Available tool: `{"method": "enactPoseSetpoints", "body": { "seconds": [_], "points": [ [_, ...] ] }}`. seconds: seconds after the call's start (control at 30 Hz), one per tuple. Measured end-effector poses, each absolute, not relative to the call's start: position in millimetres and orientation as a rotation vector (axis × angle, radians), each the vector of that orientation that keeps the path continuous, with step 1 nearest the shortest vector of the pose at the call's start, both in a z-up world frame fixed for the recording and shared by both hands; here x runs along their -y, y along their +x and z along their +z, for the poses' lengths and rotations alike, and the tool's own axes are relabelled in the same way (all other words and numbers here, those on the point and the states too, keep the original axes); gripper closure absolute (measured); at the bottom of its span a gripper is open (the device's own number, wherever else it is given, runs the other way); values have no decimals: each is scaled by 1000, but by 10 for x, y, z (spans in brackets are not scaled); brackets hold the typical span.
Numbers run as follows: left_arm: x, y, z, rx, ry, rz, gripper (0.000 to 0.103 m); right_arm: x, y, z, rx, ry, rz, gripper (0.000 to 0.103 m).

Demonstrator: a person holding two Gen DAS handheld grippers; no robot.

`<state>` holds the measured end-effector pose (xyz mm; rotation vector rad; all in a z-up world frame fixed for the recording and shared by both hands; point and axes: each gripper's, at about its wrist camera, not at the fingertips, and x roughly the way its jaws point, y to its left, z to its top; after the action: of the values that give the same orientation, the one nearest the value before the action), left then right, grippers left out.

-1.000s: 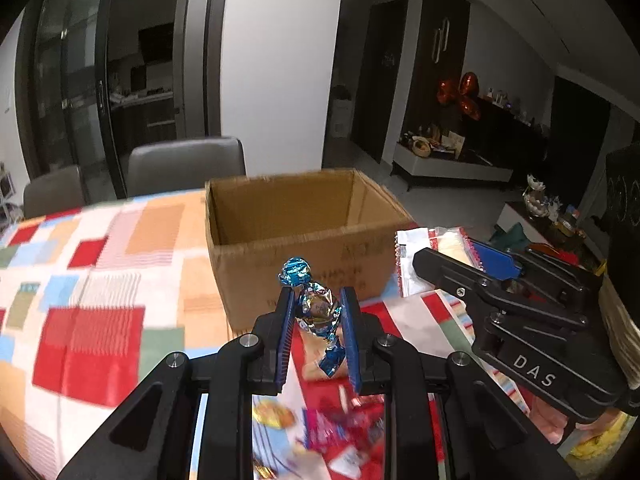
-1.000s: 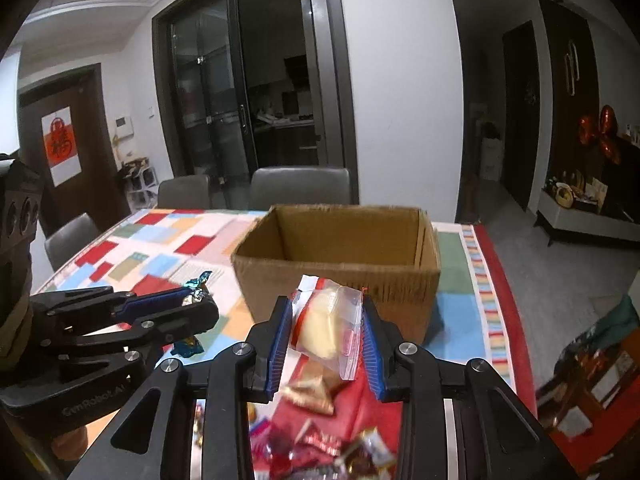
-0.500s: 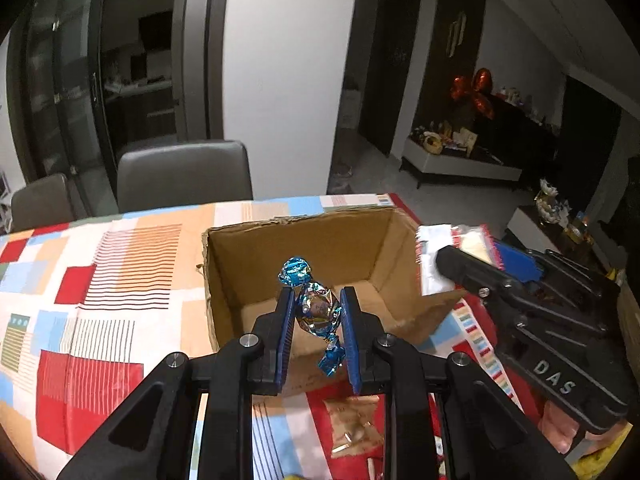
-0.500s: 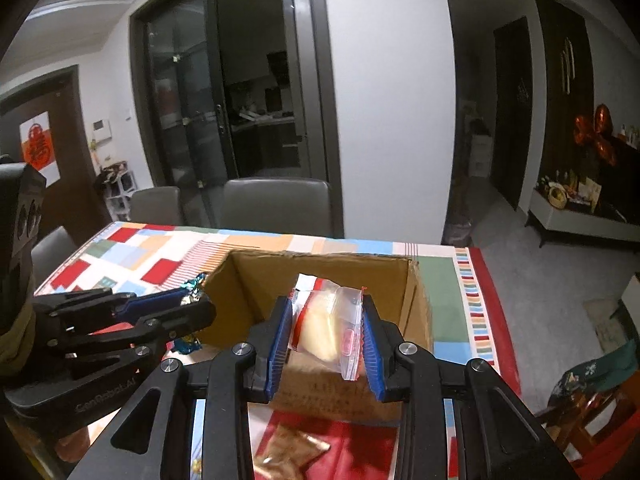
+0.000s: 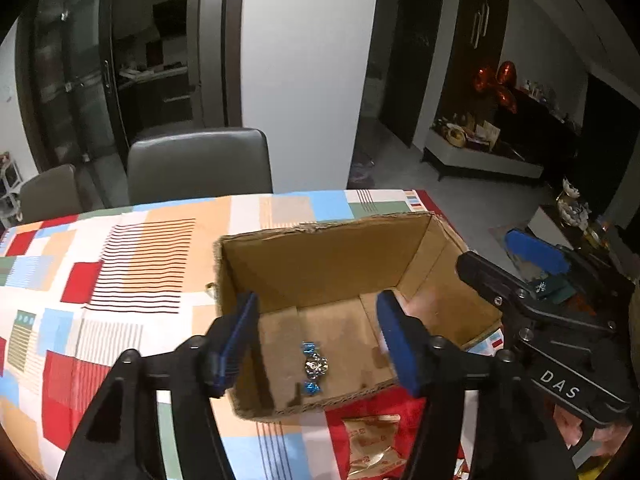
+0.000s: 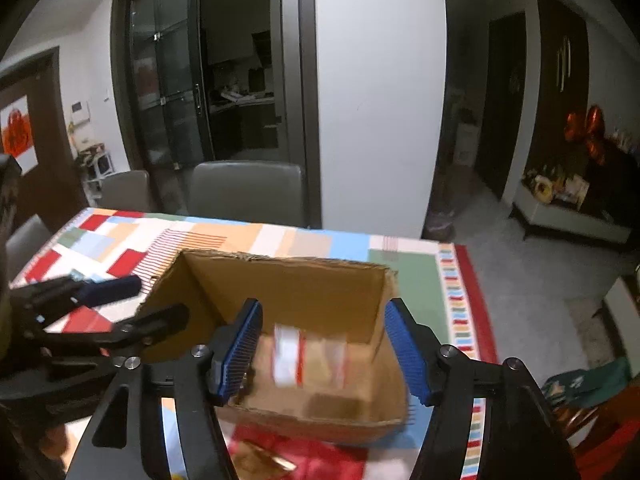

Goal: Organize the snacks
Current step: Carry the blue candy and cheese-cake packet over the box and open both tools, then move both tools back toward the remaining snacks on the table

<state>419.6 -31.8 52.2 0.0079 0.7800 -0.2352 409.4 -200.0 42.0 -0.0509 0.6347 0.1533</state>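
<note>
An open cardboard box (image 5: 320, 248) stands on the patchwork tablecloth; it also shows in the right wrist view (image 6: 288, 276). My left gripper (image 5: 316, 340) is open above the box's near side. A blue foil candy (image 5: 314, 366) lies on the box floor below it. My right gripper (image 6: 324, 346) is open over the box too. A clear packet with a yellow snack and red stripe (image 6: 304, 354) is blurred inside the box between its fingers. The right gripper (image 5: 516, 264) shows at the right of the left wrist view, and the left gripper (image 6: 120, 304) at the left of the right wrist view.
Loose snack packets (image 5: 372, 444) lie on the red cloth in front of the box. Grey chairs (image 5: 196, 168) stand behind the table. The table's right edge (image 6: 476, 304) drops to the floor close to the box.
Both grippers have moved forward over the box and opened. The blue candy and the clear packet have left the fingers and are now inside the box.
</note>
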Motion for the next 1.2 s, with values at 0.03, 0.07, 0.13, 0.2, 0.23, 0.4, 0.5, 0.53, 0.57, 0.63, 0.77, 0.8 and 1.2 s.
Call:
{"method": "enactPoseSetpoints", "body": {
  "seconds": [0.03, 0.07, 0.13, 0.2, 0.23, 0.4, 0.5, 0.53, 0.57, 0.63, 0.77, 0.8, 1.2],
  "points": [
    [301, 4150, 541, -771, 6, -229, 34, 1993, 4068, 432, -633, -56, 154, 39],
    [286, 4107, 566, -760, 6, -226, 33, 1996, 4035, 443, -635, -53, 160, 37],
    [251, 3992, 613, -739, 20, -215, 30, 2007, 3941, 456, -641, -44, 180, 32],
    [213, 3845, 651, -720, 29, -201, 27, 2020, 3820, 467, -638, -43, 198, 32],
    [195, 3748, 671, -709, 36, -191, 26, 2021, 3758, 471, -636, -45, 206, 32],
    [118, 3380, 730, -674, 49, -164, 26, 2013, 3501, 481, -638, -26, 247, 32],
    [97, 3158, 732, -668, 62, -158, 26, 1972, 3328, 466, -640, -26, 280, 32],
    [100, 3096, 730, -664, 65, -156, 26, 1950, 3260, 456, -640, -28, 292, 32],
    [101, 3019, 732, -656, 68, -157, 26, 1931, 3202, 448, -639, -29, 302, 32],
    [90, 2904, 732, -647, 73, -154, 26, 1884, 3071, 434, -636, -27, 330, 32],
    [48, 2676, 700, -645, 69, -159, 26, 1831, 2871, 385, -630, -27, 365, 32],
    [29, 2612, 685, -640, 64, -158, 27, 1815, 2827, 370, -631, -28, 374, 32],
    [-89, 2041, 390, -658, 14, -149, 27, 1701, 2340, 120, -642, -56, 458, 32]
  ]
}}
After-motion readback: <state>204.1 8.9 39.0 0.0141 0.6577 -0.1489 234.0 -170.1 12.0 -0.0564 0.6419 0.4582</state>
